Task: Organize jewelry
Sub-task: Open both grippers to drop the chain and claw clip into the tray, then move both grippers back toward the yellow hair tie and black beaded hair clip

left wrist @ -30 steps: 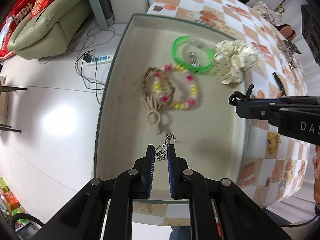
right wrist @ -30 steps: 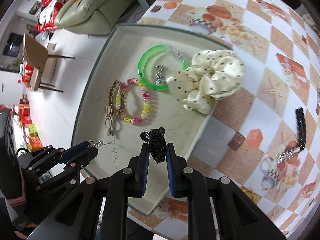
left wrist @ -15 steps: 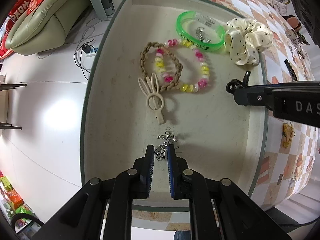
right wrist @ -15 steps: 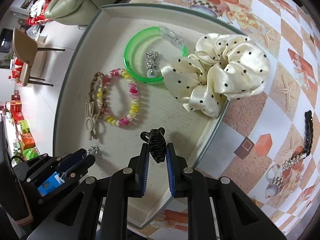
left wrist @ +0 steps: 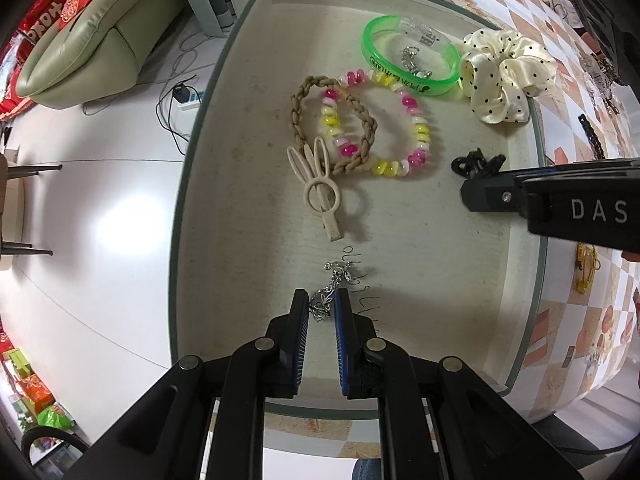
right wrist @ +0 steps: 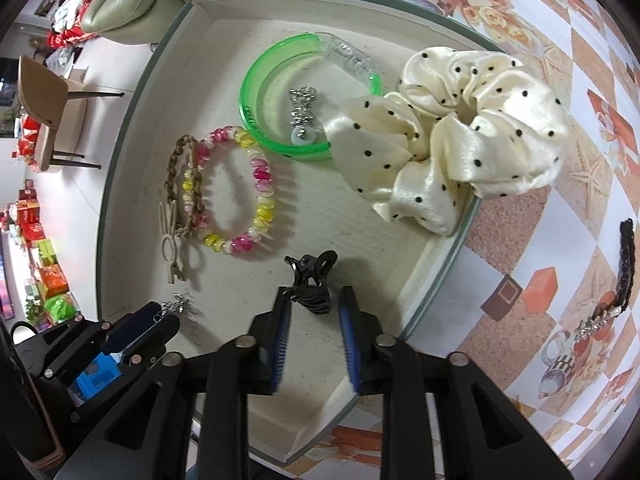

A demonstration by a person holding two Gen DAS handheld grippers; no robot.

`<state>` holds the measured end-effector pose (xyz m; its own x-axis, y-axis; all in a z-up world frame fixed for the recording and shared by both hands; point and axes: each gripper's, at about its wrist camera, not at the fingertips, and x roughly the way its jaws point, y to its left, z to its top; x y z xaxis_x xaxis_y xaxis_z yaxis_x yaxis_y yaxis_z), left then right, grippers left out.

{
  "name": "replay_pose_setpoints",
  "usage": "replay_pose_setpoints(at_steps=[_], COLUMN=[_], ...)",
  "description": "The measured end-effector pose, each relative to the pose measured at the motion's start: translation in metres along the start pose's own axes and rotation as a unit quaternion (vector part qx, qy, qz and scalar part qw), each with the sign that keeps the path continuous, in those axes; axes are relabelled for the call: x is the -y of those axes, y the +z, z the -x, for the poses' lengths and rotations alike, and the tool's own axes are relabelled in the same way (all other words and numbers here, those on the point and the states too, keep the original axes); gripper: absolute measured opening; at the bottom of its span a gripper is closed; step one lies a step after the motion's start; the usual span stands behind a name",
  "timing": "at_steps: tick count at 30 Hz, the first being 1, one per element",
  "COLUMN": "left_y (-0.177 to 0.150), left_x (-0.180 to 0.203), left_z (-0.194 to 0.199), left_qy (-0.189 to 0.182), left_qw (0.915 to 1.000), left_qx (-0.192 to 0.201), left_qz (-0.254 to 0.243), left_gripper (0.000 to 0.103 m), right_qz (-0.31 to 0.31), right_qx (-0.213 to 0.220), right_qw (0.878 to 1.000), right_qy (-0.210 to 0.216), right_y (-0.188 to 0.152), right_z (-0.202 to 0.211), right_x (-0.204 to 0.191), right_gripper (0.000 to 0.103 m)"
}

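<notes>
Two hand-held grippers over the tray point(right wrist: 436, 256)! Half the black claw clip point(right wrist: 311, 284) hides behind the right hand-held gripper point(right wrist: 314, 312) in the left view. Tangled, glinting silver chain point(left wrist: 326, 300), probably a bracelet, trails onto the tray floor, pinched tight in the left hand-held gripper point(left wrist: 322, 306). Right jaws are opening, the clip between them, seemingly free of the pads.
</notes>
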<state>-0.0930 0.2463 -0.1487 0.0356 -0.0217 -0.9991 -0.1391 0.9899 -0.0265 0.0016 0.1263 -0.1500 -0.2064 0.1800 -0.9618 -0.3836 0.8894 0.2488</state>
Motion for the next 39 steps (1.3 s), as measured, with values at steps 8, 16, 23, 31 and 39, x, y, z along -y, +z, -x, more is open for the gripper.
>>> replay_pose_setpoints(at_steps=[8, 16, 23, 31, 39], left_y=[0.005, 0.008, 0.014, 0.025, 0.028], left_x=[0.007, 0.018, 0.024, 0.028, 0.043], left_z=[0.014, 0.035, 0.045, 0.058, 0.071], left_qy=[0.011, 0.031, 0.029, 0.014, -0.025], left_qw=[0.9999, 0.9985, 0.9980, 0.9981, 0.9974], left_qx=[0.009, 0.038, 0.051, 0.058, 0.063], left_qz=[-0.006, -0.025, -0.026, -0.015, -0.026], left_gripper=[0.017, 0.103, 0.103, 0.103, 0.103], right_qz=[-0.007, -0.025, -0.045, -0.080, -0.124], right_qx=[0.018, 0.055, 0.076, 0.093, 0.102], right_qw=[1.000, 0.998, 0.996, 0.992, 0.987], right_qy=[0.011, 0.028, 0.030, 0.025, 0.019], right_y=[0.000, -0.001, -0.011, -0.028, -0.046], right_z=[0.020, 0.054, 0.075, 0.091, 0.098], right_x=[-0.005, 0.002, 0.018, 0.053, 0.087], right_gripper=[0.057, 0.059, 0.071, 0.080, 0.083])
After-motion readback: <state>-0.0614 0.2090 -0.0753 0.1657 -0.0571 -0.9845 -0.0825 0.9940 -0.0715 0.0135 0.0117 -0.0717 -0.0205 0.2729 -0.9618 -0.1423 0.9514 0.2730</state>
